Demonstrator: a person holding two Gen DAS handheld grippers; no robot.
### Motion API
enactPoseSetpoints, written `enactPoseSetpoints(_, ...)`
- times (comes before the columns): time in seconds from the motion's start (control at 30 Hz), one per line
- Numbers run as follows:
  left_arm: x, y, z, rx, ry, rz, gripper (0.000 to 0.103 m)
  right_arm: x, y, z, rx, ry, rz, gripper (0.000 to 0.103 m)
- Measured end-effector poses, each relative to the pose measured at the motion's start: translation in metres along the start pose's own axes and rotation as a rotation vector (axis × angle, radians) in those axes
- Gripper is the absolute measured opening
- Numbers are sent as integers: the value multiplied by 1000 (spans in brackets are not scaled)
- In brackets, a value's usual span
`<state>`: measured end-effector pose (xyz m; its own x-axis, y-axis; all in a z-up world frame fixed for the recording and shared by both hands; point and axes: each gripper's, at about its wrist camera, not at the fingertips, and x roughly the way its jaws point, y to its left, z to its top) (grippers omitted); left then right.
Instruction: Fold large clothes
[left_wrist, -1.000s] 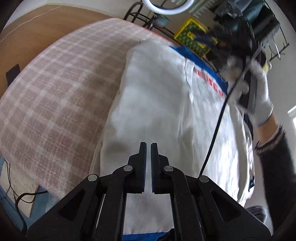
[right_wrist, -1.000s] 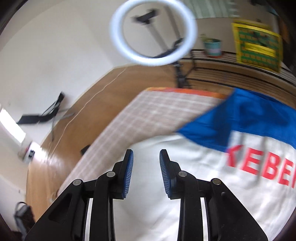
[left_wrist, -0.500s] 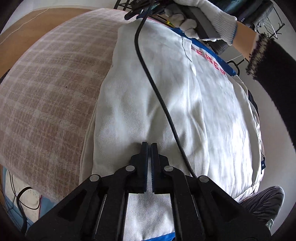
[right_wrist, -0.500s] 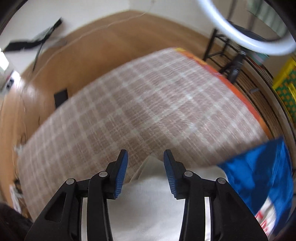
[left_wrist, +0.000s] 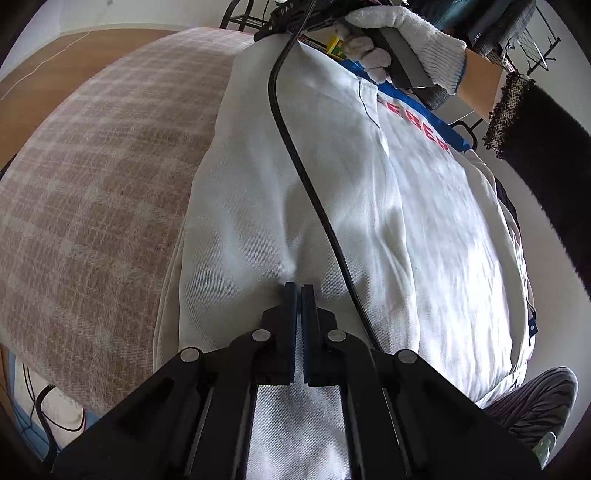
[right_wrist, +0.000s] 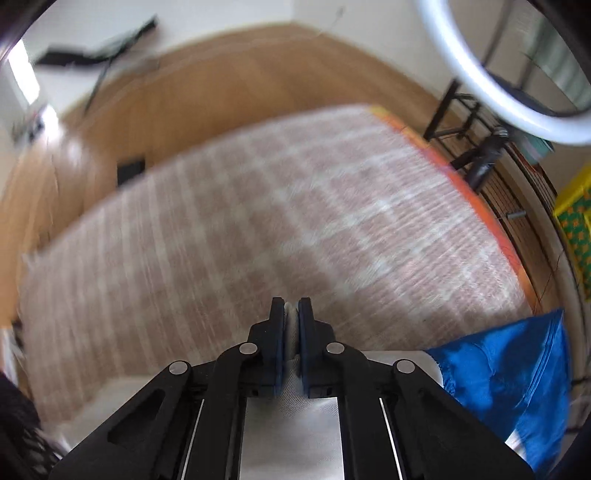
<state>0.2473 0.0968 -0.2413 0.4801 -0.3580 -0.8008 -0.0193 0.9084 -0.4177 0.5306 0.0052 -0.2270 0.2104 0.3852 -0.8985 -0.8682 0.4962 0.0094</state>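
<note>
Here the left claw (left_wrist: 299, 286) is closed with its tips pressed down on the white garment (left_wrist: 354, 221), which spreads ahead of it over the checked bed cover (left_wrist: 92, 192). Farther on, at the garment's far edge, a gloved hand (left_wrist: 402, 40) carries the right claw (right_wrist: 291, 303), its jaws closing on a fold of the white cloth beside the blue part (right_wrist: 509, 369); a black cable (left_wrist: 295, 147) trails across the fabric.
</note>
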Motion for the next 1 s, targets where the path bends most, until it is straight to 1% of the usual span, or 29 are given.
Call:
enactPoseSetpoints(0.07,2,-3,1,5,-6,8,0,-3,-1,1,15,-31,-13,5)
enactPoseSetpoints(0.13,4,-6,2,11,-11,16,0,4,-2,-1,52,-53,-21,4)
enactPoseSetpoints(0.2,6,-9,2,16,-17,22,0,24,-5,1,102,-34,-32,5)
enactPoseSetpoints(0.27,8,-9,4,-3,-12,19,0,42,-5,5,152,13,-40,5)
enactPoseSetpoints(0.3,8,-7,5,-23,-8,5,0,39,-7,5,187,2,-41,7)
enactPoseSetpoints(0.33,7,-3,5,-48,0,-13,0,29,-11,6,225,-30,-26,9)
enactPoseSetpoints(0.37,6,0,6,-66,9,-27,0,14,-15,4,261,-78,9,10)
enactPoseSetpoints(0.4,4,4,6,-84,14,-40,0,-6,-18,1,290,-126,33,10)
enactPoseSetpoints(0.43,0,8,4,-103,11,-49,0,-25,-18,-4,296,-151,46,10)
enactPoseSetpoints(0.47,-6,13,3,-115,-1,-50,0,-39,-15,-8,283,-161,67,10)
enactPoseSetpoints(0.5,-13,18,2,-128,-18,-50,0,-59,-7,-18,248,-165,96,10)
enactPoseSetpoints(0.53,-22,24,0,-145,-36,-56,0,-73,3,-28,221,-158,107,10)
enactPoseSetpoints(0.57,-29,29,-2,-163,-48,-62,0,-82,11,-37,200,-144,124,10)
enactPoseSetpoints(0.6,-38,36,-4,-184,-60,-76,1,-88,23,-51,177,-113,162,10)
enactPoseSetpoints(0.63,-46,43,-6,-200,-69,-89,9,-91,35,-65,165,-81,187,10)
enactPoseSetpoints(0.67,-56,50,-8,-213,-84,-99,15,-90,46,-77,153,-58,189,10)
enactPoseSetpoints(0.73,-72,59,-14,-209,-115,-101,43,-81,62,-97,124,-20,179,10)
enactPoseSetpoints(0.8,-82,66,-25,-209,-127,-75,54,-60,76,-113,130,28,153,10)
enactPoseSetpoints(0.83,-86,73,-31,-218,-122,-76,55,-51,79,-118,146,47,149,10)
enactPoseSetpoints(0.9,-87,91,-39,-266,-98,-114,56,-32,84,-128,157,82,111,11)
enactPoseSetpoints(0.93,-84,99,-43,-304,-82,-144,56,-37,88,-131,148,28,98,12)
enactPoseSetpoints(1.0,-73,114,-52,-392,-27,-226,56,-42,91,-130,188,38,83,12)
